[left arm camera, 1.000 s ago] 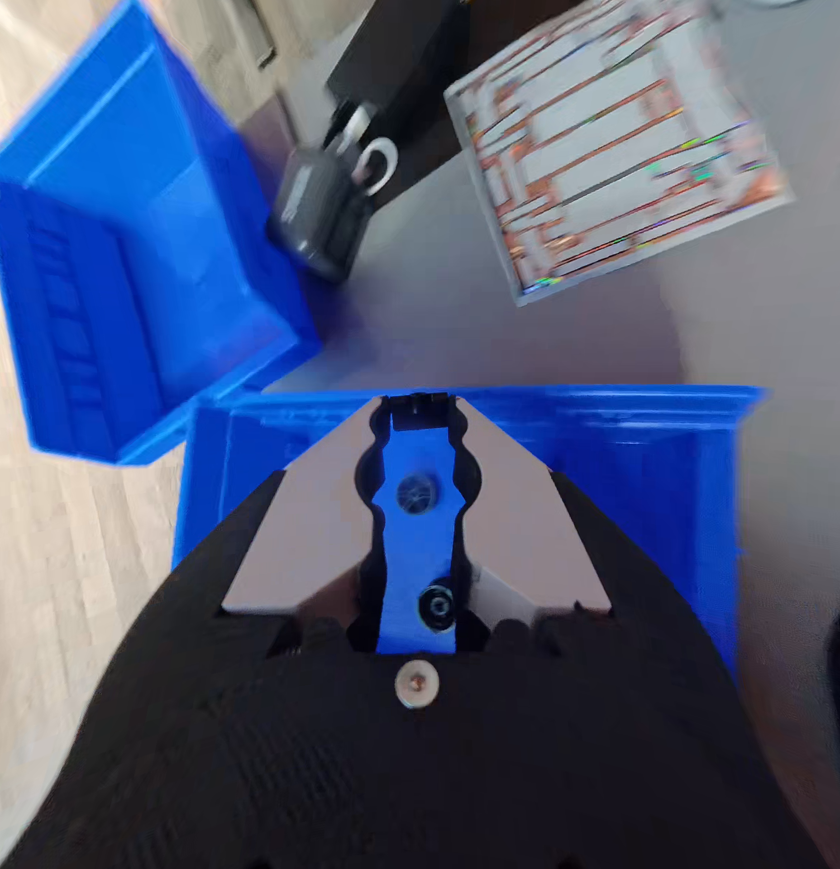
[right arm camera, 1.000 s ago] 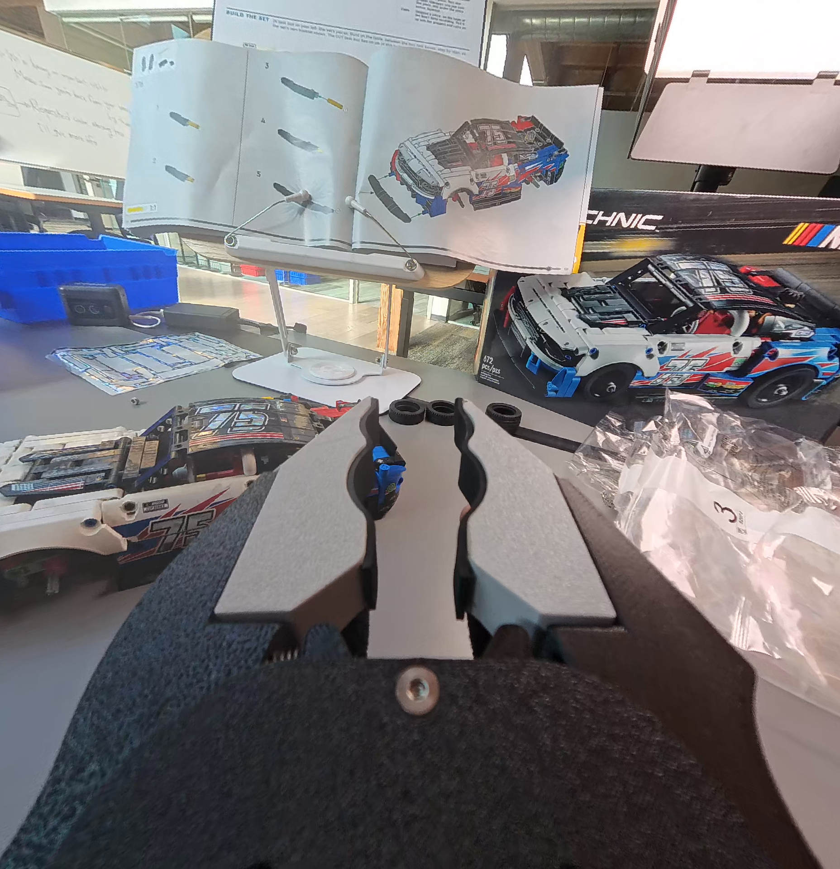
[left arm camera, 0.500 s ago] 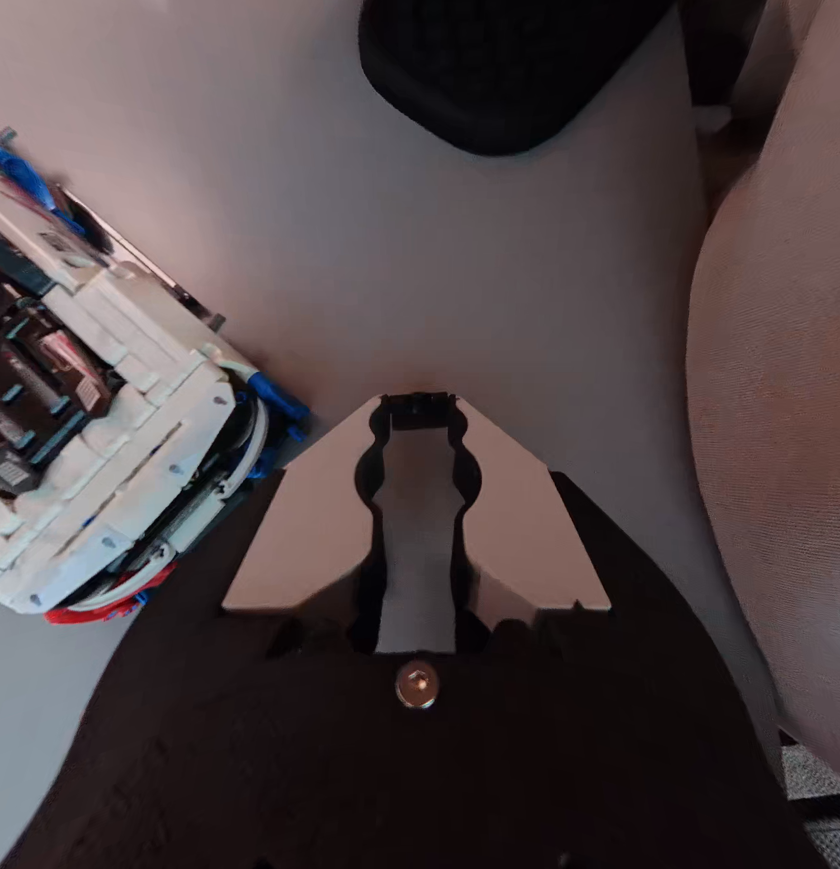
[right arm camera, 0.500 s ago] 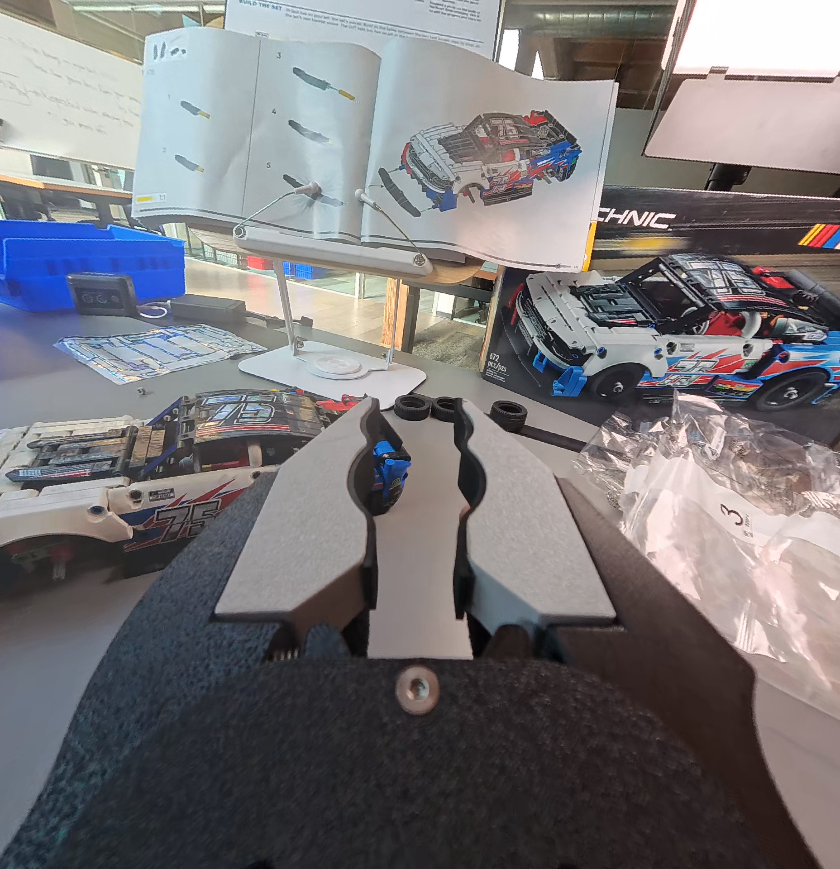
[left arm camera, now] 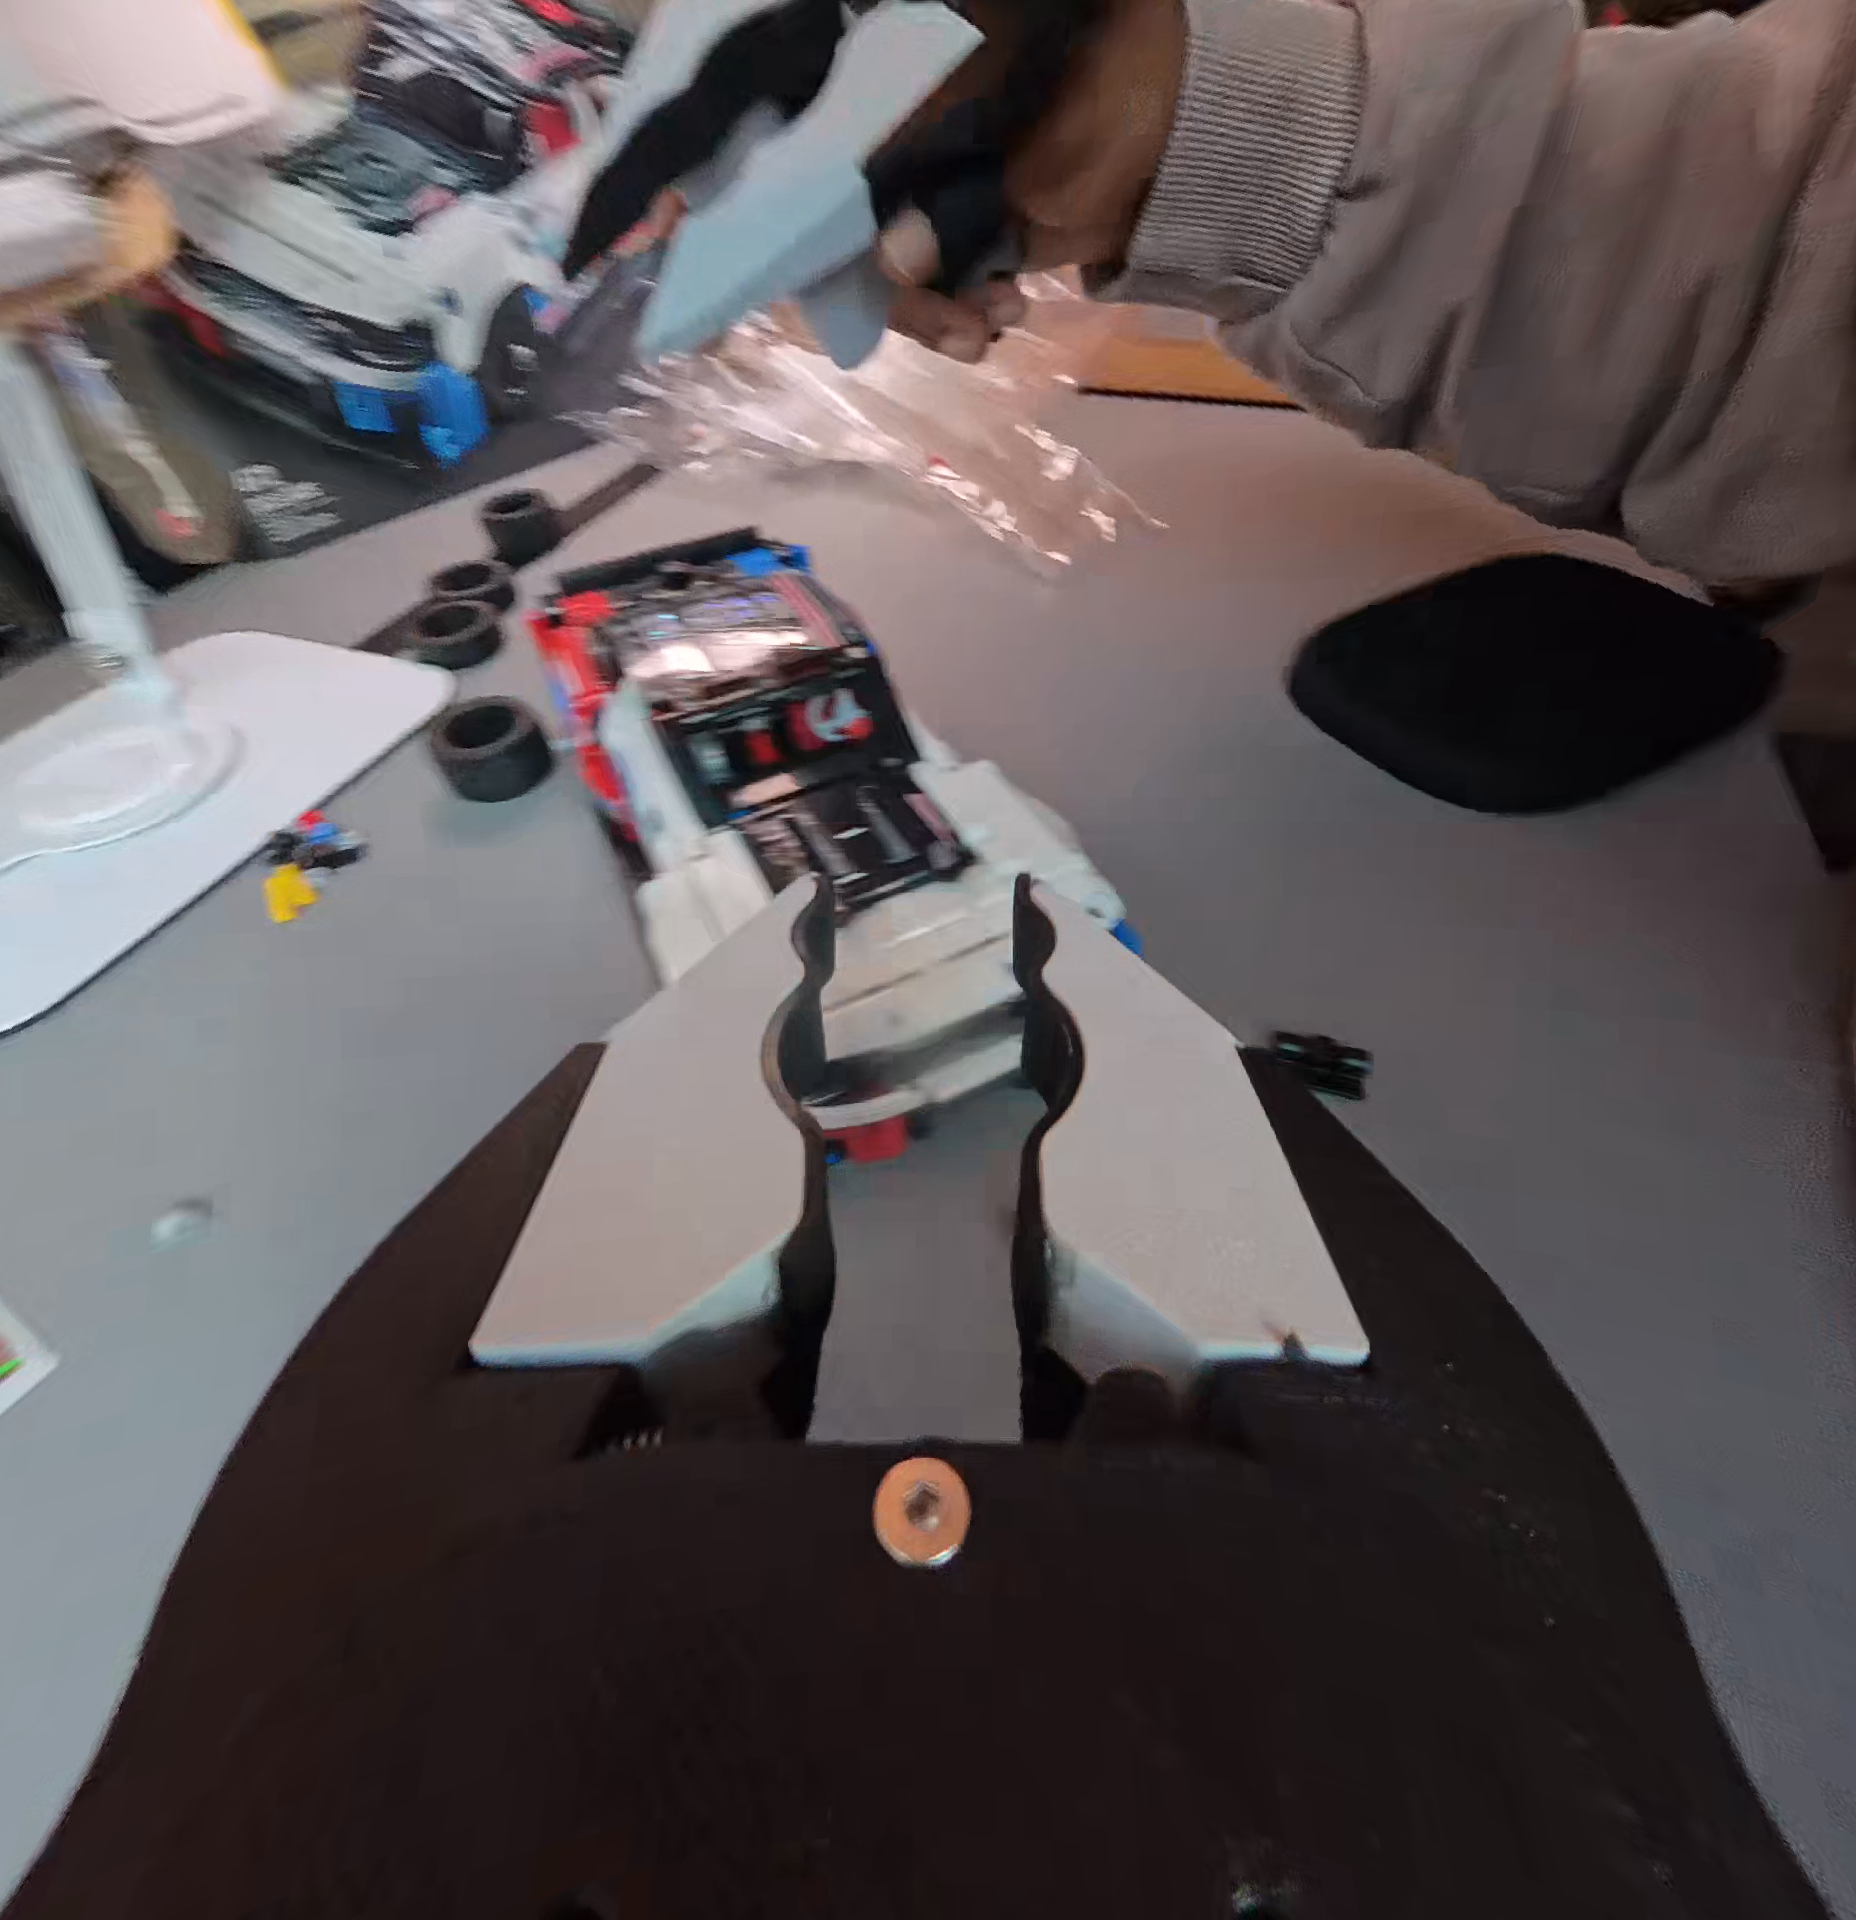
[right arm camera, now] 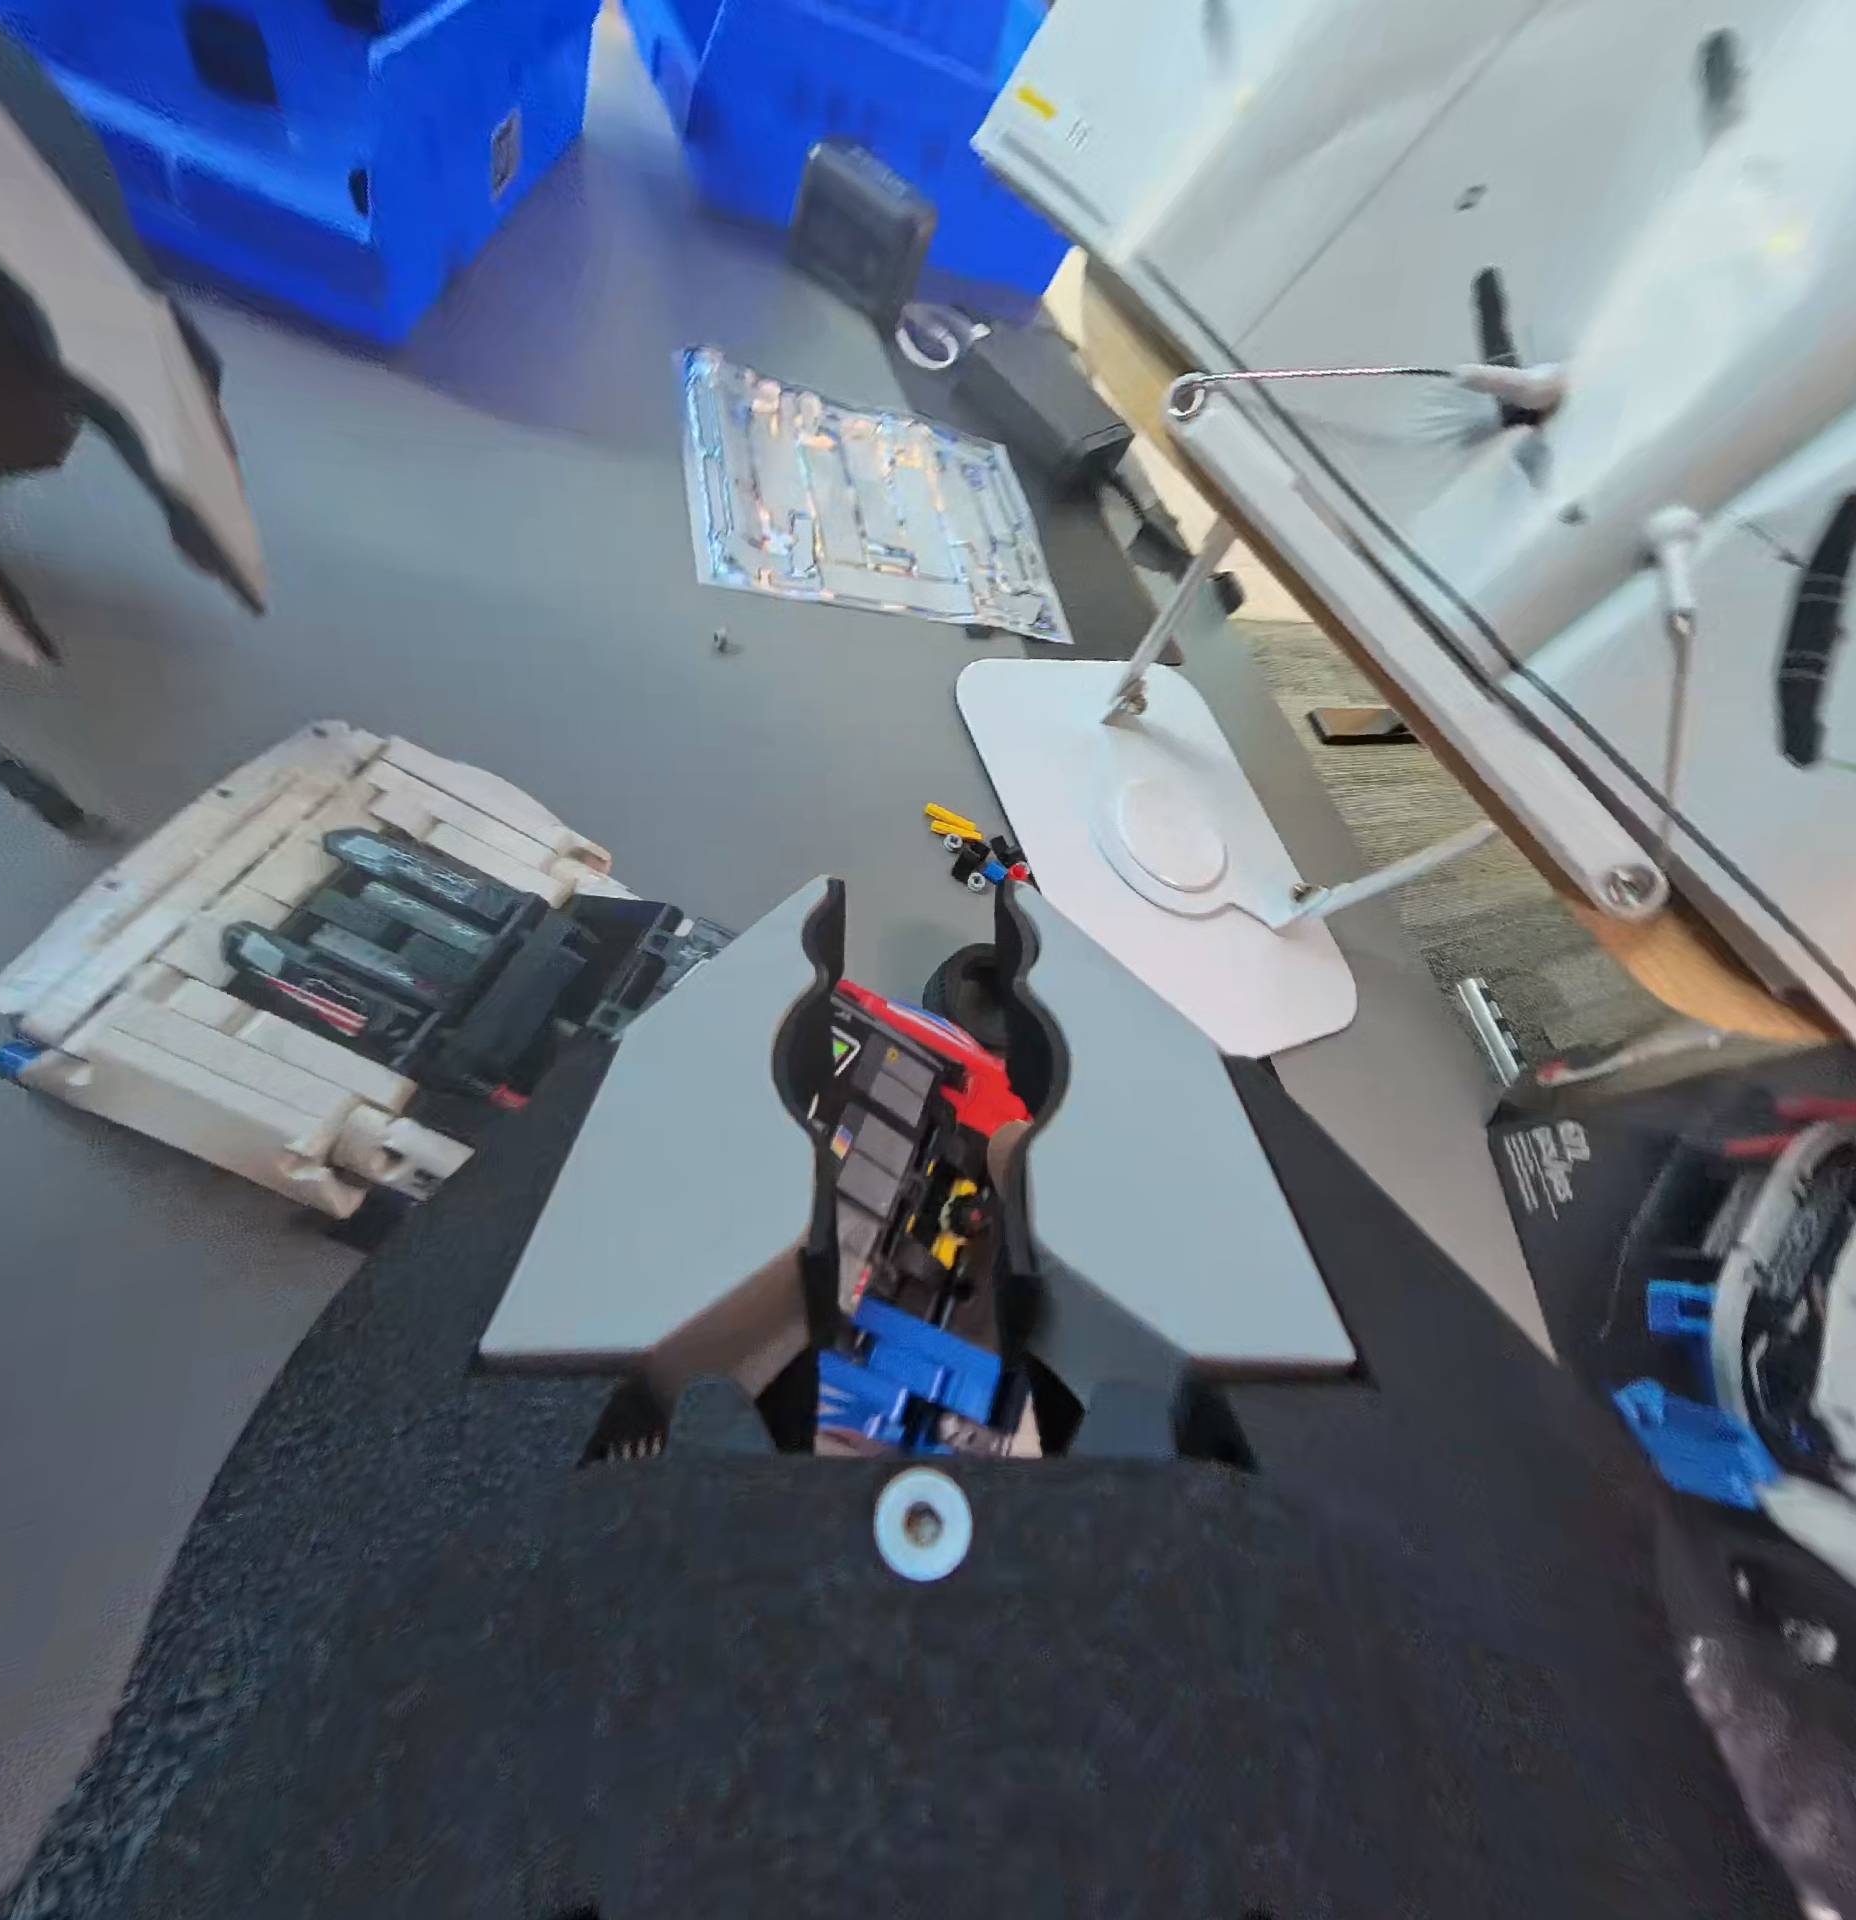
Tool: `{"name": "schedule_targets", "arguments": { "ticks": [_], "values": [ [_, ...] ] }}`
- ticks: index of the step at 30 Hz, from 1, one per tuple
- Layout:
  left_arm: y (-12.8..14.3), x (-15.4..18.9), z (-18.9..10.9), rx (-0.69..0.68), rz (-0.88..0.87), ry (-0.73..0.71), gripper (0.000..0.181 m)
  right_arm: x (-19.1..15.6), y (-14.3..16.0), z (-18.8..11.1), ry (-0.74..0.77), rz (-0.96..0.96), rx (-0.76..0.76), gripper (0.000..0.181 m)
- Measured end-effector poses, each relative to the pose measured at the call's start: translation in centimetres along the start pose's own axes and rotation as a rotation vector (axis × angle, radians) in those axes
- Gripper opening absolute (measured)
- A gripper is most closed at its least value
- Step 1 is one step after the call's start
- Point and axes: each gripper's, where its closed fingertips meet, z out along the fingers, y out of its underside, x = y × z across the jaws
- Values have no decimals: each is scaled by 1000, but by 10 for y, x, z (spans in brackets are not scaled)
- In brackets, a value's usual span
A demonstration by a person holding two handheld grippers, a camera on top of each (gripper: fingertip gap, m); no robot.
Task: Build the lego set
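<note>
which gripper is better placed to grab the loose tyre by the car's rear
Likely right: the right gripper hangs open over the car's rear with the tyre near its tips; the left gripper sits at the hood end.

Four loose tyres (left arm camera: pixel 491 748) — two blue bins (right arm camera: pixel 280 156).

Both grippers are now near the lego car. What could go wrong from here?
1. The right gripper hangs over the car rear, open; coming down badly may knock parts loose.
2. The loose tyres and small pins beside it could be swept away.
3. The left gripper could bump the car's front.
</note>
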Motion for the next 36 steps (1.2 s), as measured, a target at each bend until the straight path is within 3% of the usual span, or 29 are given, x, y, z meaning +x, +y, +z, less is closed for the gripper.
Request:
{"name": "schedule_targets", "arguments": {
  "ticks": [1, 5, 9, 13, 20, 24, 29, 34, 36],
  "values": [
    [0, -24, -8, 18, -29, -87, 33, 2, 1, 19, -64, -55, -46, 24],
    [6, -81, -32, 45, -104, -325, 34, 11, 30, 93, -301, -141, -218, 11],
    [7, -89, -39, 46, -52, -399, 34, 12, 54, 149, -430, -286, -329, 12],
    [17, -90, -34, -5, -6, -410, 34, 8, 61, 180, -528, -357, -388, 12],
    [18, -84, -30, -10, -35, -358, 34, 8, 70, 192, -622, -479, -501, 15],
    [18, -84, -31, -15, -36, -359, 35, 39, 76, 198, -454, -512, -616, 26],
    [17, -84, -31, -11, -47, -356, 35, 70, 69, 194, -280, -510, -582, 13],
    [19, -81, -29, -22, -41, -348, 35, 61, 63, 186, -302, -517, -513, 10],
    [20, -81, -29, -29, -36, -348, 35, 41, 58, 181, -408, -488, -464, 10]
  ]
}}
